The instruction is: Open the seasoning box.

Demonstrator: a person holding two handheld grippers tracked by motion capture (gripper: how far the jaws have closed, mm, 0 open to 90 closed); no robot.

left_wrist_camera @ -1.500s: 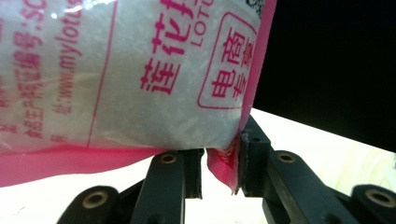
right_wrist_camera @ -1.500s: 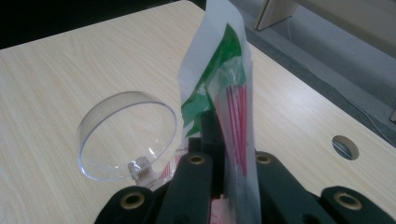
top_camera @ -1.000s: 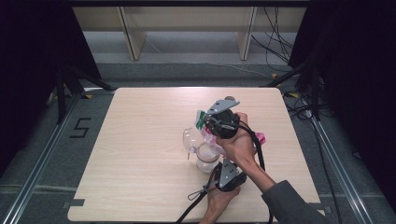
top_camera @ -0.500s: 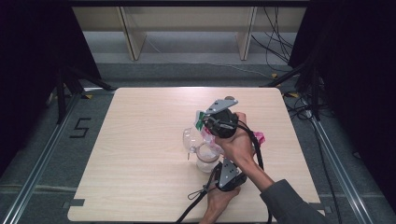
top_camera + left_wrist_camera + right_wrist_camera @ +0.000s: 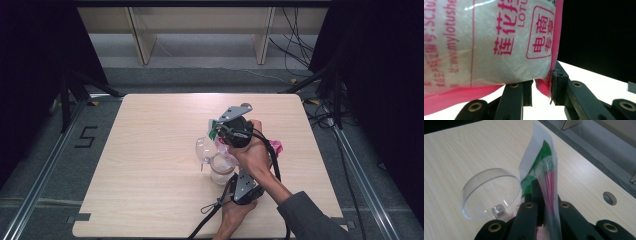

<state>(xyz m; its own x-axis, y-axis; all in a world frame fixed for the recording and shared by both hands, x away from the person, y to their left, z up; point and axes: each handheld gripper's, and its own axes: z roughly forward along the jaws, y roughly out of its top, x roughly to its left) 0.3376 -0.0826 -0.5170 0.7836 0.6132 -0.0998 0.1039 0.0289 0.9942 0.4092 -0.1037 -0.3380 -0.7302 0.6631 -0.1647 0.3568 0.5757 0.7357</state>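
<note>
From the high view, I have both grippers close together near my edge of the surface. My right gripper holds the top of a pink-and-white bag above a clear jar, whose hinged lid is swung open just left of the fingers. My left gripper sits just below the jar, pointing up at the bag's lower end.

In the left gripper view, the left fingers stand spread, with a pink bottom corner of the sugar-like bag hanging between them, touching the right-hand one. The white granular filling bulges just above the fingertips.

In the right gripper view, the right fingers are pressed together on the bag's green-and-white top strip. The clear lid lies just left of them.

I judge this is the pouring step: emptying the bag into the jar. Next I should close the left fingers on the bottom corner and lift it, keeping the mouth over the jar.
</note>
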